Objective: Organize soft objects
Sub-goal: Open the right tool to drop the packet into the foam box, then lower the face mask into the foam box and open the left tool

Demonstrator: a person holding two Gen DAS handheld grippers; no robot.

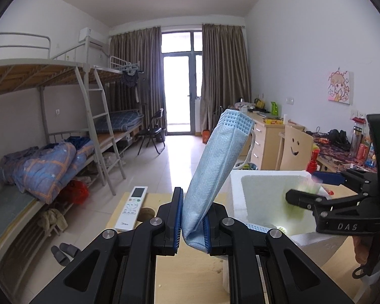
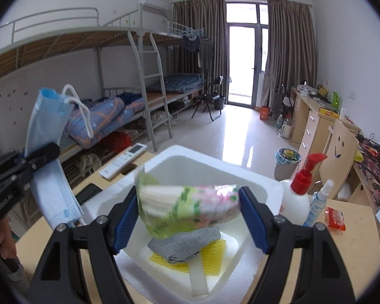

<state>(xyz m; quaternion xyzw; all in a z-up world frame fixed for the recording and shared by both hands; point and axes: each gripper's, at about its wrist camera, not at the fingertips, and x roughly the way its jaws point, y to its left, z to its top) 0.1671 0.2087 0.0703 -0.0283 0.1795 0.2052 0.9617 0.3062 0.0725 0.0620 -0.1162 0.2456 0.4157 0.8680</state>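
Partly done: gray cloth and yellow cloth already in the white foam box. Still to drop in: tissue pack, squeezed sideways in the right claw over the box, and face mask, pinched in the left claw, standing tall beside the box.

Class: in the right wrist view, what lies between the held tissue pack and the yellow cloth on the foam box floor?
A folded grey cloth, resting on the yellow cloth, below the tissue pack.
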